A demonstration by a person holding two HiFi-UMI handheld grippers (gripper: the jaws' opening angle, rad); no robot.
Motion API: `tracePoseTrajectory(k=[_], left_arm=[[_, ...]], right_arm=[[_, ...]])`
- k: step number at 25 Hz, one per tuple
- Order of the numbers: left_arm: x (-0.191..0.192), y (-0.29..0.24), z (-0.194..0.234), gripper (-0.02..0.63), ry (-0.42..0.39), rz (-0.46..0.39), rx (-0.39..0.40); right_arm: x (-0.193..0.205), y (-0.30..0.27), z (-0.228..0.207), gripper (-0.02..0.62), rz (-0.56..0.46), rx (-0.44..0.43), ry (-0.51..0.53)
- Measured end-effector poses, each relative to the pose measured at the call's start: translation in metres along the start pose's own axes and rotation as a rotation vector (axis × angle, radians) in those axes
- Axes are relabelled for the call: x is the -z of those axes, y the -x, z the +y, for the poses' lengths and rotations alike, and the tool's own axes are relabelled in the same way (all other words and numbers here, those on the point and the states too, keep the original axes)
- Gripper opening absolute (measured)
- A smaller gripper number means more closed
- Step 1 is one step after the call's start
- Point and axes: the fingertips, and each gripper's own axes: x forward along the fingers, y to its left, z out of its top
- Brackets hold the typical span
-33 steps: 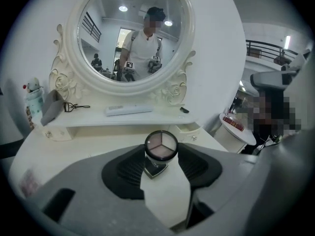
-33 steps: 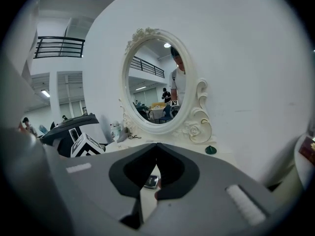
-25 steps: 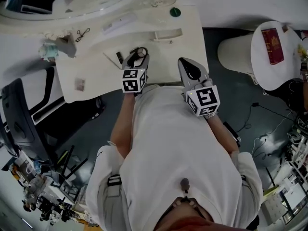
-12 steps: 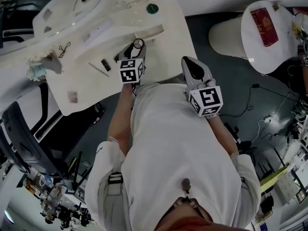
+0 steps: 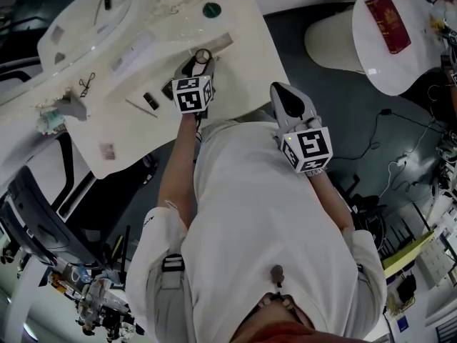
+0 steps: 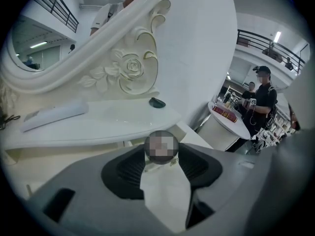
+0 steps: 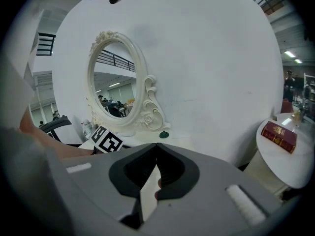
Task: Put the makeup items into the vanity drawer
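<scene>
My left gripper (image 6: 161, 155) has its jaws fairly wide apart, and they press on a small round compact (image 5: 203, 54) pinched at the tips. A blur patch covers most of it in the left gripper view, so I read its round, dark-rimmed shape from the head view. The compact is over the back part of the vanity top (image 5: 246, 63), just beside the near end of what looks like a small open drawer (image 5: 218, 43) below the raised shelf. I cannot tell whether it touches anything there. On the shelf beyond it, a long white tube (image 6: 53, 115) lies to the left and a small dark green round thing (image 6: 157, 102) sits to the right. The carved mirror frame (image 6: 125, 70) rises behind them.

My right gripper (image 7: 156, 149) has its jaws closed together with nothing between them. It hangs off the front edge of the vanity, close to my chest and well apart from the left one, pointing towards the mirror.

On the tabletop to the left of the left gripper lie a short dark stick (image 5: 151, 100) and a thin pale stick (image 5: 139, 107) just beside it. A black clip (image 5: 86, 84) lies further left. To the right of the vanity stands a round white side table (image 5: 407, 70) with a red book (image 5: 388, 23) on it.
</scene>
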Motion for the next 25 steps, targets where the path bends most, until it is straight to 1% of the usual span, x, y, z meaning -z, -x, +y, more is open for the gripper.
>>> tracePoseTrajectory(k=[6,9,17,25], left_arm=[[0.001,-0.009,0.006,0.218,0.043,0.025,-0.016],[0.004,-0.012,0.008,0.218,0.057,0.046,-0.011],[0.006,-0.018,0.008,0.219,0.055,0.077,-0.001],[0.003,-0.026,0.006,0.219,0.040,0.078,-0.006]], right_arm=[[0.004,0.000,-0.001,0.008,0.014,-0.002,-0.017],[0.005,0.000,-0.002,0.007,0.015,-0.001,-0.018],[0.008,-0.002,0.001,0.008,0.029,-0.014,-0.007],[0.010,-0.002,0.001,0.008,0.041,-0.028,-0.001]])
